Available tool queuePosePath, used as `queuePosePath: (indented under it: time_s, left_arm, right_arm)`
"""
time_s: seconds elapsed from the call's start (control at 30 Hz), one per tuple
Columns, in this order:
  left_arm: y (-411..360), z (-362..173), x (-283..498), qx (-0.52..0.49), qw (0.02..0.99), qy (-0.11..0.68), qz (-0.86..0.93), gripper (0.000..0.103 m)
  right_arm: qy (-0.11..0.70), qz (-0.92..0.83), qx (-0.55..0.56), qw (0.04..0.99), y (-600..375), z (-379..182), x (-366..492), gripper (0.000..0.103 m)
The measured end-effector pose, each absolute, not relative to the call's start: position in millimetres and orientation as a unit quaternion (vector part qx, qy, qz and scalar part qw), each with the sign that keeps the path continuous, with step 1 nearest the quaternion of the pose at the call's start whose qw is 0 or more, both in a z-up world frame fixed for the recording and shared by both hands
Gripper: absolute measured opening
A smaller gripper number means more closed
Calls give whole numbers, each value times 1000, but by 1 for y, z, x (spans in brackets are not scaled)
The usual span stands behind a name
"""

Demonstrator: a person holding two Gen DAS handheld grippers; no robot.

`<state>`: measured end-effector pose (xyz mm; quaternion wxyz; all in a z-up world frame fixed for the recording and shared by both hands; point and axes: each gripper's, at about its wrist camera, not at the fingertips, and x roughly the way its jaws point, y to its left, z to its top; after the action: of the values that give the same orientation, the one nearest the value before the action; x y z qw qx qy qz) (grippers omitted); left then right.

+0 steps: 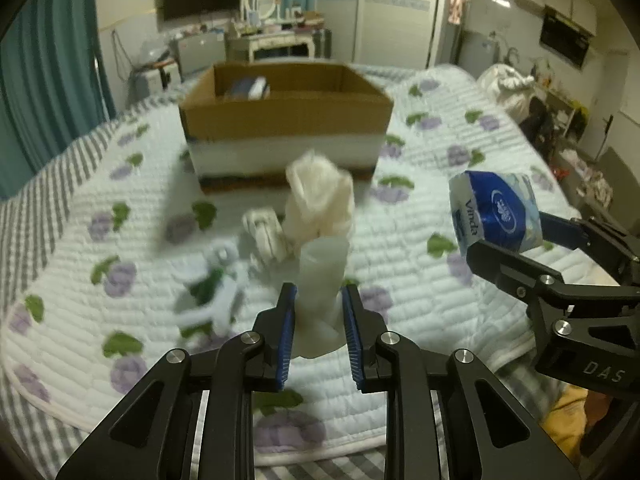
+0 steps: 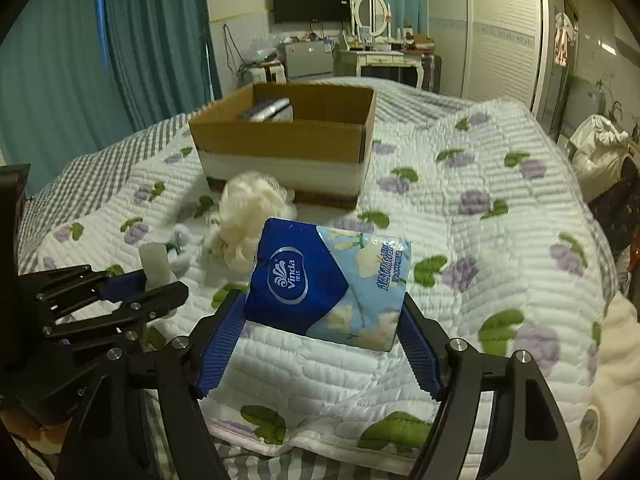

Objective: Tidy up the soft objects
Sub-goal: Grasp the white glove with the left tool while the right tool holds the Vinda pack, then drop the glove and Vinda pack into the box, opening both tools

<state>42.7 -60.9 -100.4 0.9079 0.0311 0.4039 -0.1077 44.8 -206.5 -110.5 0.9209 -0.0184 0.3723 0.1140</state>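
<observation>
Above floral quilted bedspread (image 2: 500,208): left gripper (image 1: 319,320) clamps floppy white cloth bundle (image 1: 320,216); right gripper (image 2: 320,320) pinches blue plastic-wrapped tissue pack (image 2: 320,284). Risk: slick wrapper slips, cloth snags rim of open brown cardboard box (image 1: 280,120).

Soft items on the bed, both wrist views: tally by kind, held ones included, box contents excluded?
White cloth bundle, in left gripper: 1
Vinda tissue pack, in right gripper: 1
Rolled white socks: 1
Small white-and-green soft item: 1
Total: 4

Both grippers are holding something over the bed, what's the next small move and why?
Probably carry the tissue pack forward over the cardboard box and release: the right gripper already clamps it clear of the quilt, and the box is open-topped ahead.
</observation>
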Motion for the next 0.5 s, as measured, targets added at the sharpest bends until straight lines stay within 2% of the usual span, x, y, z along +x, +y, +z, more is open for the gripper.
queuePosePath:
  time_s: [0.3, 0.5]
  left_arm:
    - [-62, -34, 77, 44, 934, 337, -110, 23]
    - [-58, 1, 136, 43, 945, 305, -109, 23]
  right_arm:
    - [297, 109, -46, 947, -206, -36, 80, 74]
    - [252, 103, -61, 960, -205, 8, 124, 74]
